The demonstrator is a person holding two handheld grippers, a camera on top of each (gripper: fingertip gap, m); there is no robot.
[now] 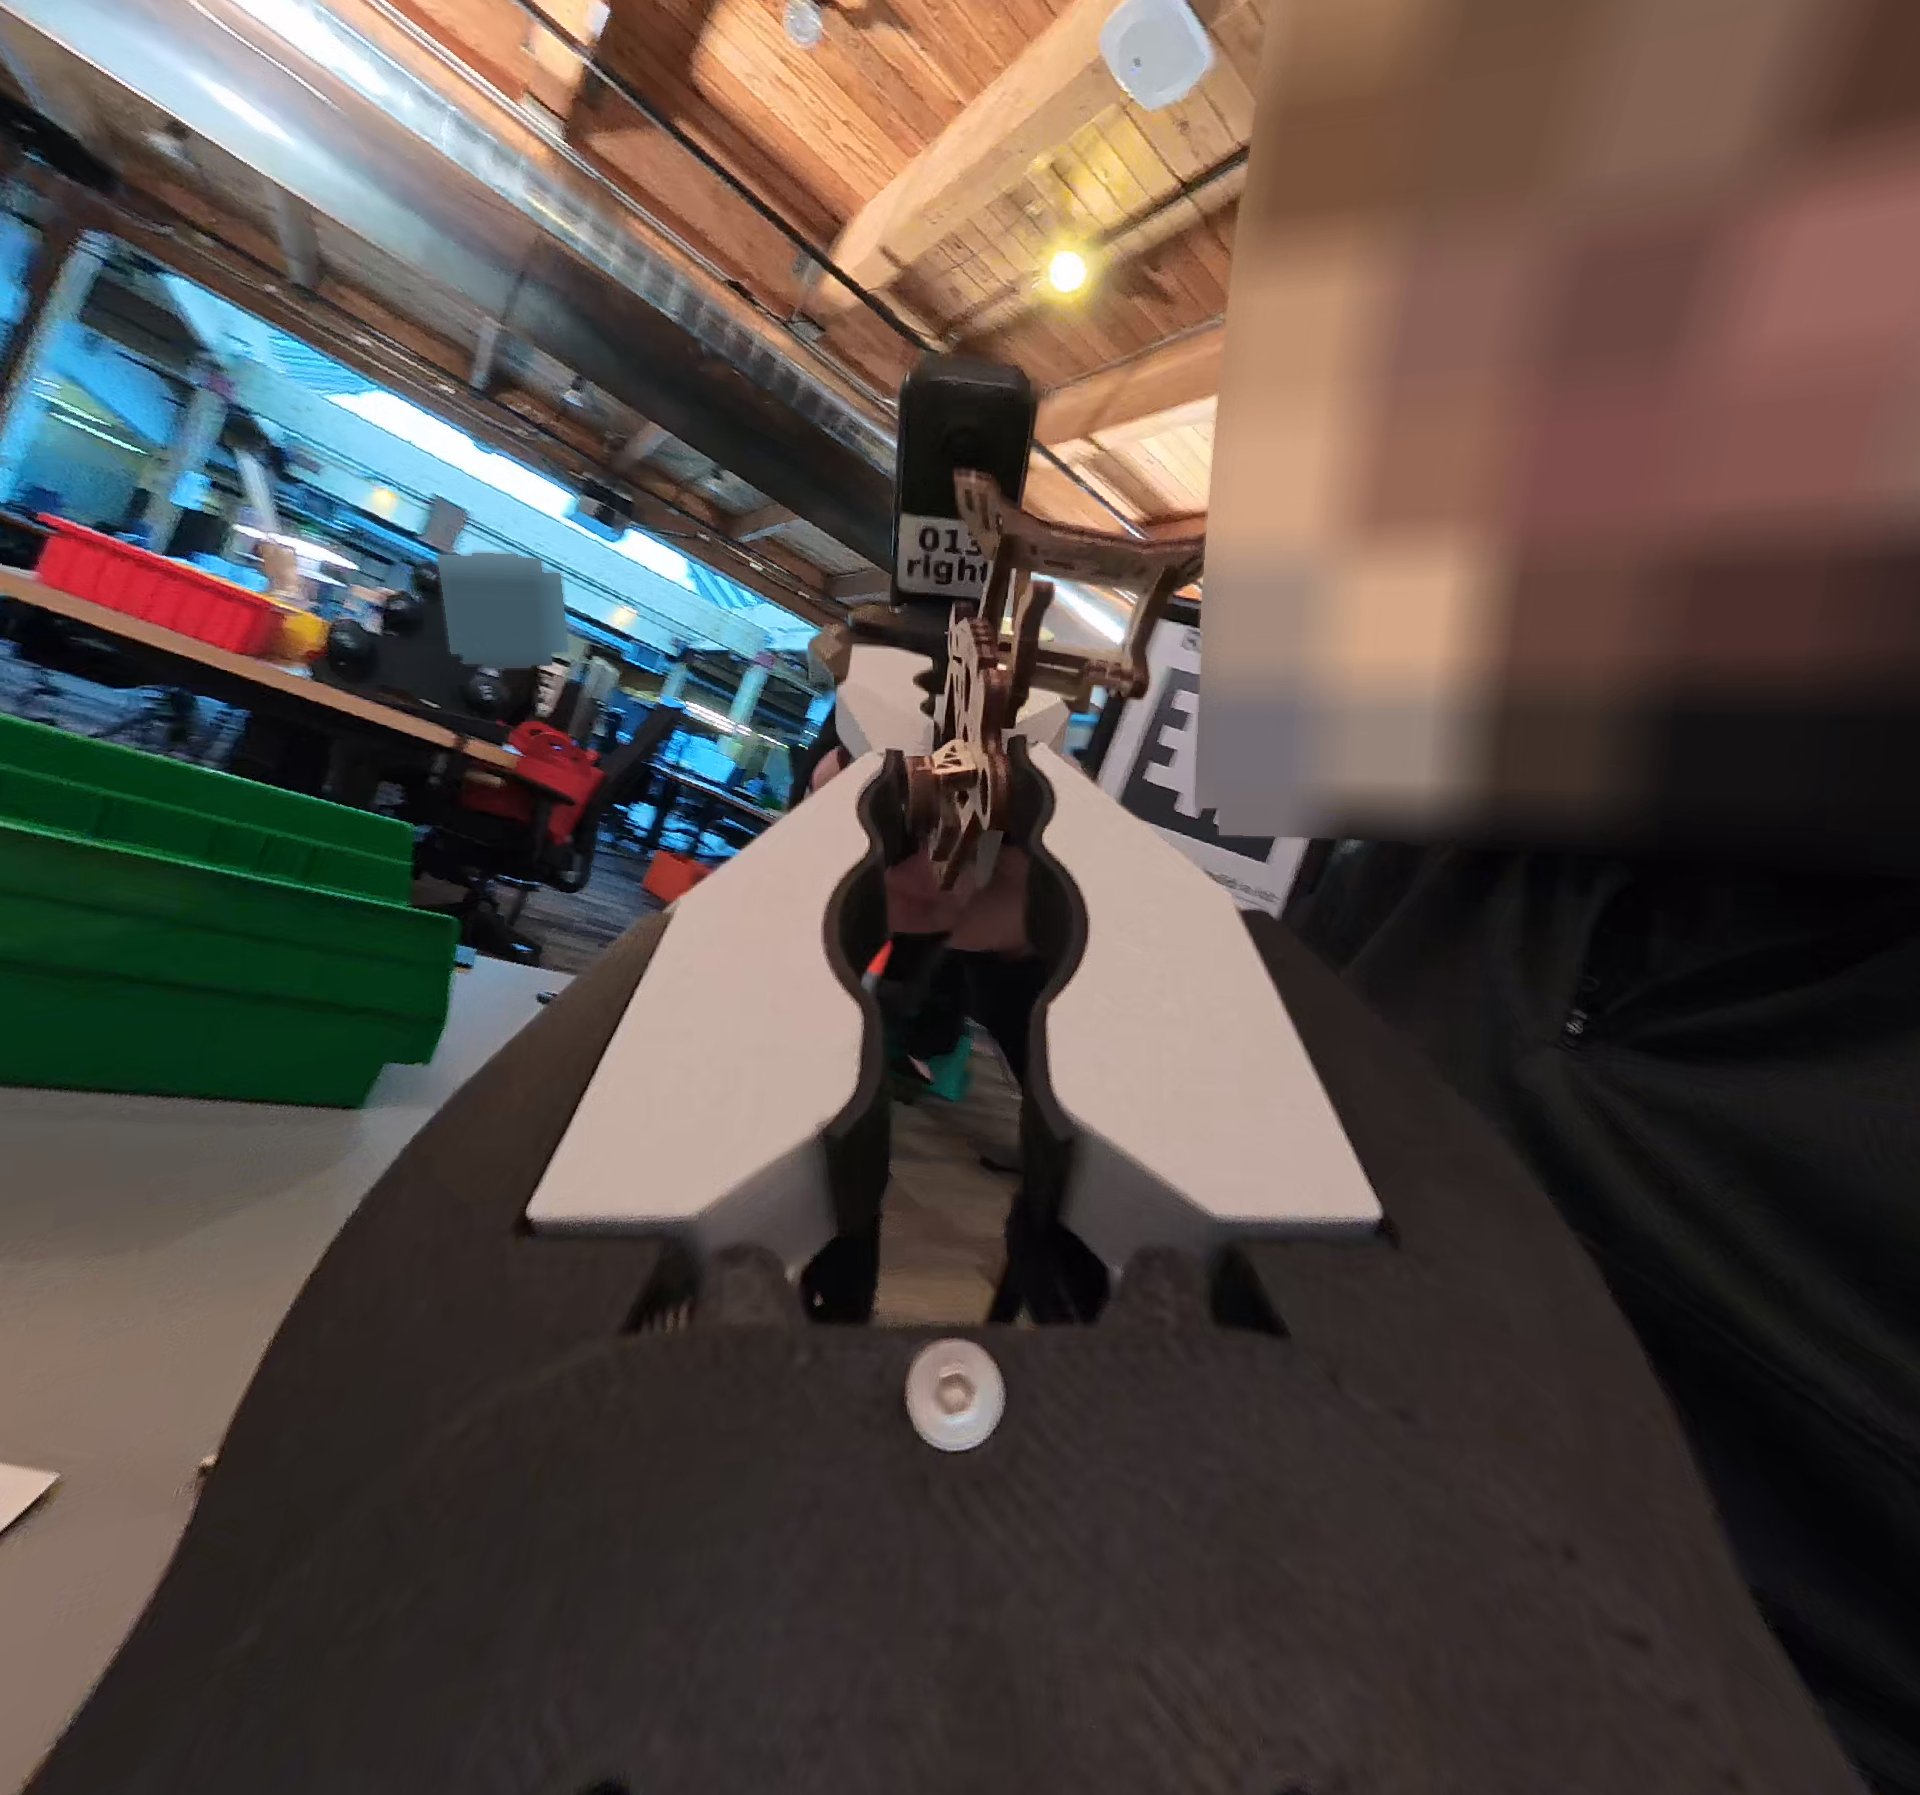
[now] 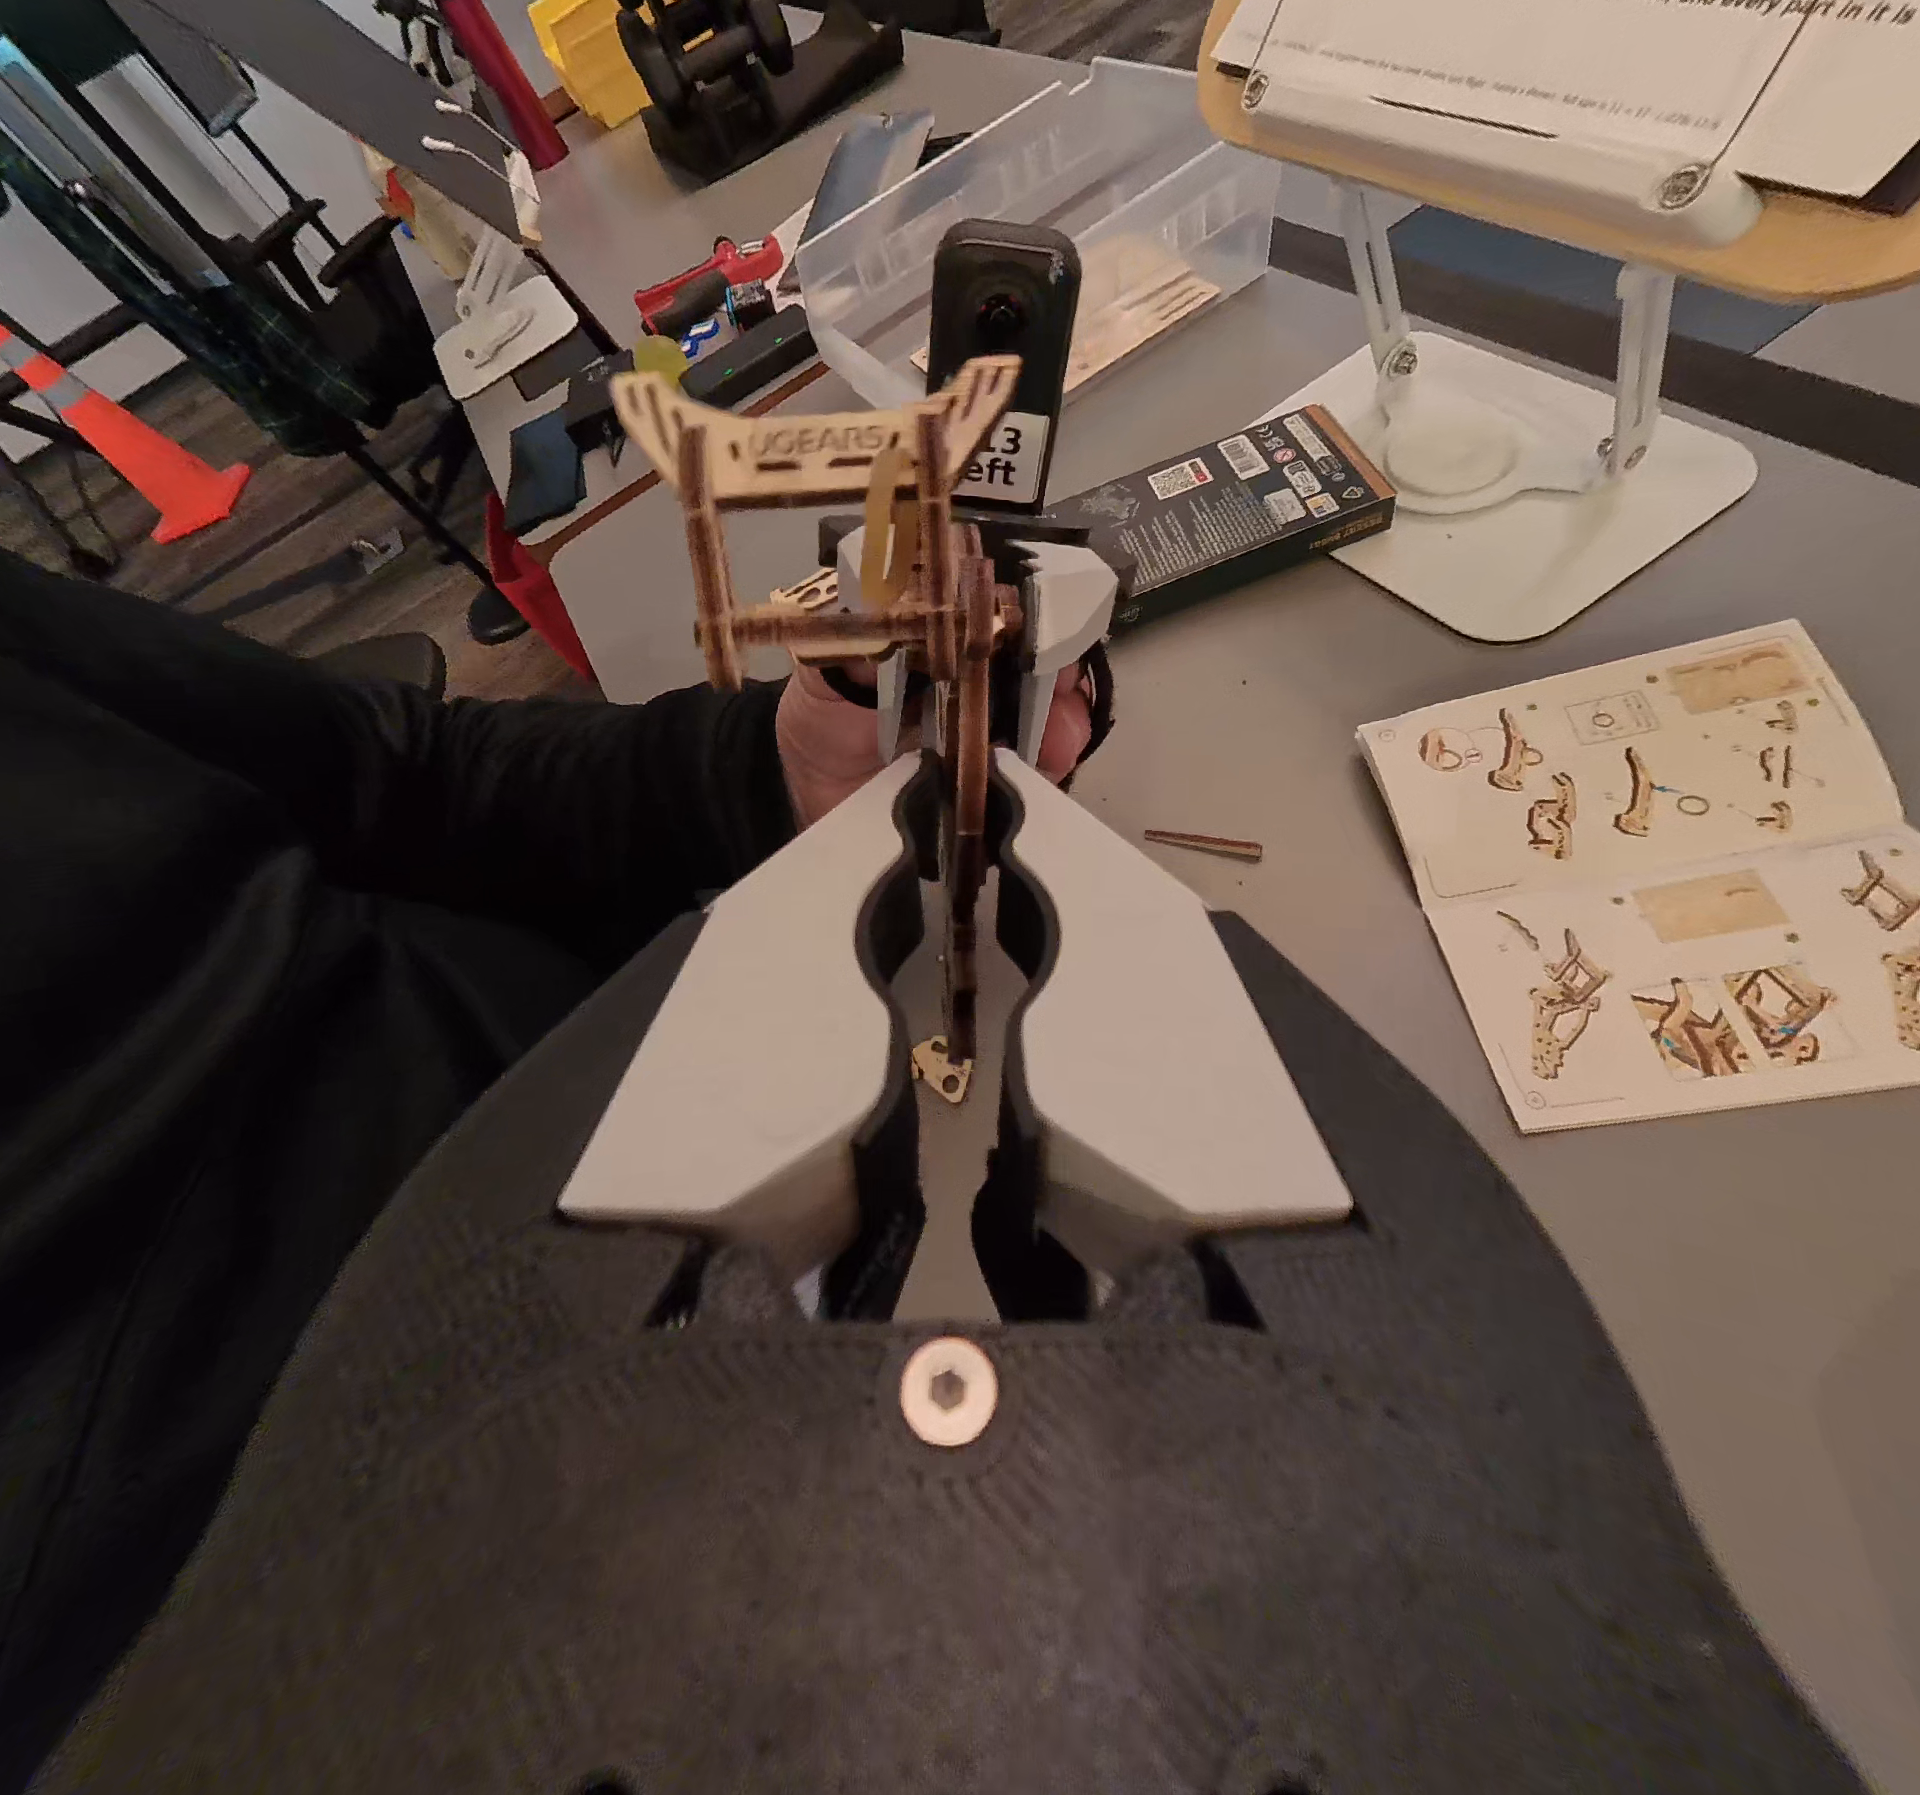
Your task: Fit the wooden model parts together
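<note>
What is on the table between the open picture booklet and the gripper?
A thin wooden stick lies alone on the grey table, between the booklet and the right gripper. The right wrist view shows it.

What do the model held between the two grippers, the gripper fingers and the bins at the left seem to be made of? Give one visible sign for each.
Model: thin pale plywood, probably laser-cut; edges look burnt brown.
Right gripper fingers: likely matte grey plastic with faceted faces, on a black ridged body that looks 3D-printed.
Green bins: seemingly moulded plastic with a smooth, slight sheen.
</note>
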